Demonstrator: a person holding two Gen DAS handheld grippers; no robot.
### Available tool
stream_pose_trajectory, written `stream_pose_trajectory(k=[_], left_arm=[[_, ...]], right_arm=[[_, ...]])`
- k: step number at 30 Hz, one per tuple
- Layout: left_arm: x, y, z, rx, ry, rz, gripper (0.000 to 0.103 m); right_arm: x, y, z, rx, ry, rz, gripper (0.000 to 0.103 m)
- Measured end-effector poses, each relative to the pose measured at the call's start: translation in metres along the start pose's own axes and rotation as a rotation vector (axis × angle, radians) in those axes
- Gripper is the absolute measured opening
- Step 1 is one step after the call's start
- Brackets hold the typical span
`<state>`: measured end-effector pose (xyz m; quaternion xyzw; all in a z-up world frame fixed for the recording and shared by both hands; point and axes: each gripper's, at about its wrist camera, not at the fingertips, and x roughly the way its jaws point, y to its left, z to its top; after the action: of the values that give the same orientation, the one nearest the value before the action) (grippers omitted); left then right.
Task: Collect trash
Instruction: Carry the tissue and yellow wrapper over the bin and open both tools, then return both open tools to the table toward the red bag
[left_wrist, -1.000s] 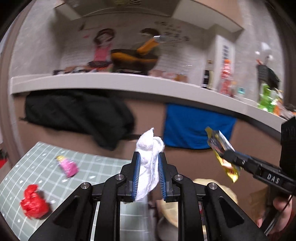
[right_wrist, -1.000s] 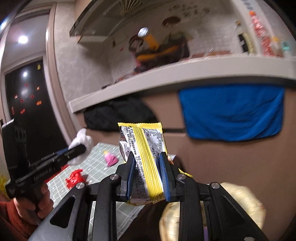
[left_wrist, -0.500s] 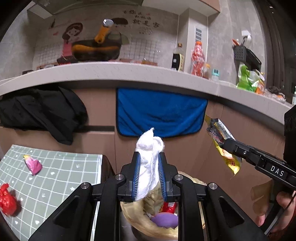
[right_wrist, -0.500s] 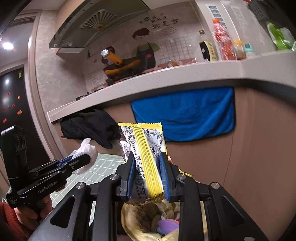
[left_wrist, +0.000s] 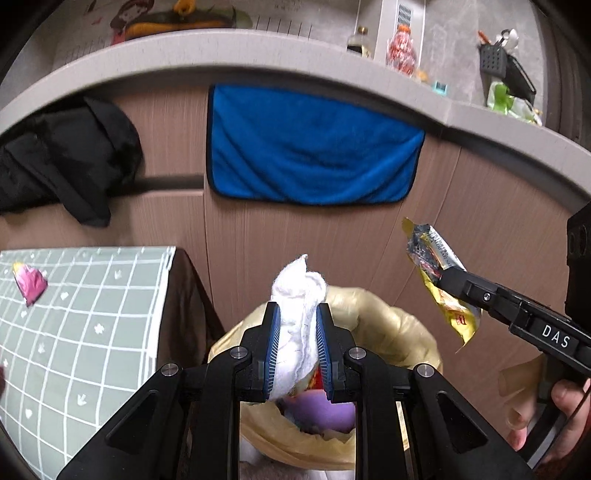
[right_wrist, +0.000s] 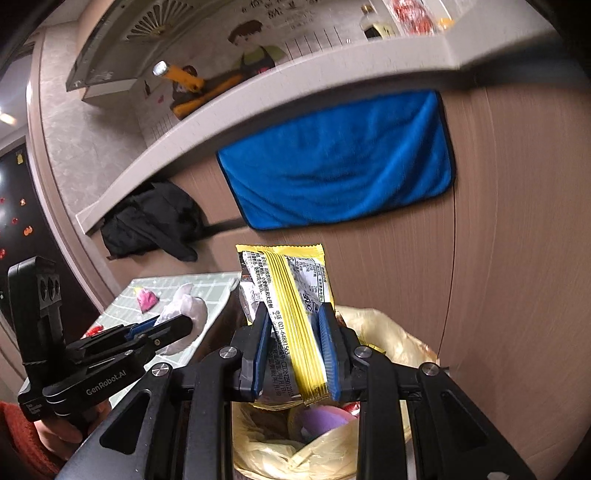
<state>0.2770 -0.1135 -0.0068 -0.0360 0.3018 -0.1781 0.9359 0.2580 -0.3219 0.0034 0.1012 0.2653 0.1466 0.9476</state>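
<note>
White tissue (left_wrist: 300, 317) pinched in my left gripper (left_wrist: 297, 345), yellow wrapper (right_wrist: 291, 325) clamped in the right (right_wrist: 295, 350); I had both over the lined bin (left_wrist: 391, 332), ready to drop. Pink scrap (left_wrist: 31, 286) remained on the mat (left_wrist: 92, 332).

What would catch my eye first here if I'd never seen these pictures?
Probably the two black grippers, each clamping trash: the left gripper holds a white tissue wad, the right gripper a yellow snack wrapper. Just below them gapes a yellow-lined bin, with a blue towel hanging behind.
</note>
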Motion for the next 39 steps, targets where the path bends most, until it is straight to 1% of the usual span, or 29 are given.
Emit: stream_pose_trajectory(k=[9,13,16,17,18,19,20,22,26,29,31,33,36,39], left_arm=[[0.028,0.005,-0.01,-0.03,0.071,0.001,0.02],[0.034,0.005,-0.011,-0.035,0.087,-0.006,0.02],[0.038,0.007,-0.011,-0.047,0.101,-0.035,0.022],[0.039,0.008,-0.011,-0.057,0.107,-0.05,0.028],[0.041,0.01,-0.011,-0.067,0.111,-0.066,0.032],[0.042,0.012,-0.01,-0.079,0.119,-0.079,0.04],[0.043,0.014,-0.01,-0.089,0.128,-0.085,0.046],[0.043,0.018,-0.009,-0.108,0.139,-0.096,0.049],[0.034,0.032,-0.005,-0.128,0.125,-0.071,0.052],[0.02,0.046,-0.002,-0.145,0.101,-0.066,0.053],[0.006,0.058,0.0,-0.149,0.078,-0.049,0.053],[-0.009,0.071,0.001,-0.151,0.059,-0.022,0.053],[-0.035,0.102,-0.003,-0.172,0.024,0.035,0.053],[-0.063,0.142,-0.01,-0.204,-0.005,0.107,0.053]], right_arm=[[0.032,-0.011,-0.019,-0.003,0.079,0.004,0.025],[0.037,-0.015,-0.023,0.006,0.091,0.001,0.025],[0.038,-0.018,-0.023,0.016,0.093,-0.004,0.027],[0.038,-0.019,-0.024,0.021,0.093,-0.008,0.028],[0.039,-0.02,-0.024,0.027,0.099,-0.015,0.037],[0.039,-0.021,-0.024,0.031,0.103,-0.019,0.046],[0.039,-0.022,-0.025,0.036,0.103,-0.033,0.048],[0.039,-0.022,-0.026,0.037,0.103,-0.045,0.048],[0.036,-0.018,-0.024,0.034,0.098,-0.055,0.048],[0.034,-0.009,-0.02,0.024,0.088,-0.061,0.048],[0.031,-0.001,-0.016,0.014,0.076,-0.056,0.048],[0.027,0.013,-0.011,-0.004,0.064,-0.047,0.048],[0.023,0.039,-0.003,-0.047,0.035,-0.041,0.048],[0.022,0.075,0.005,-0.098,0.003,0.001,0.048]])
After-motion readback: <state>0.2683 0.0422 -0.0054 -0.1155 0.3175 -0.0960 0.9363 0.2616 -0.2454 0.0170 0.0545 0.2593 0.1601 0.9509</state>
